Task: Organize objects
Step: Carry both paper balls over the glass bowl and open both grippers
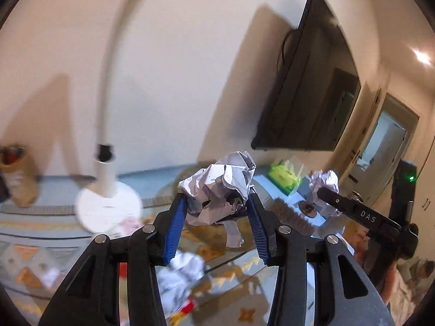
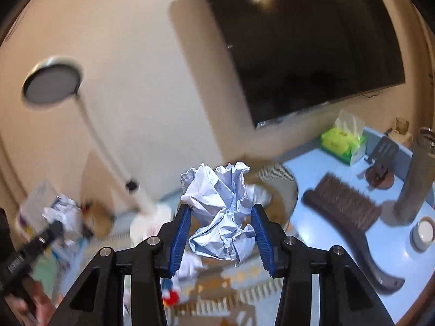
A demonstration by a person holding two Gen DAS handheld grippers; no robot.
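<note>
Blue-padded left gripper (image 1: 218,212) is clamped on a crumpled paper ball (image 1: 217,190), wad sitting right btwn the pads w/ its top poking past the tips. Right gripper (image 2: 221,225) likewise pinches its own bluish paper wad (image 2: 220,206). Both are held clear above the patterned rug (image 1: 225,266), prob. so the litter can be carried off; more scraps (image 1: 179,271) lie below. Brush (image 2: 342,209) rests on the desk (image 2: 320,231), untouched.

Floor clutter under the left gripper (image 1: 217,212) is a smear: white scraps (image 1: 180,274) and something red and yellow (image 1: 187,308), can't tell what. The floor lamp (image 1: 108,146) is blurred and its head runs off the top edge. In the right wrist view the pile on the left (image 2: 58,212) is mush, and the TV (image 2: 307,46) is cropped at the top.
</note>
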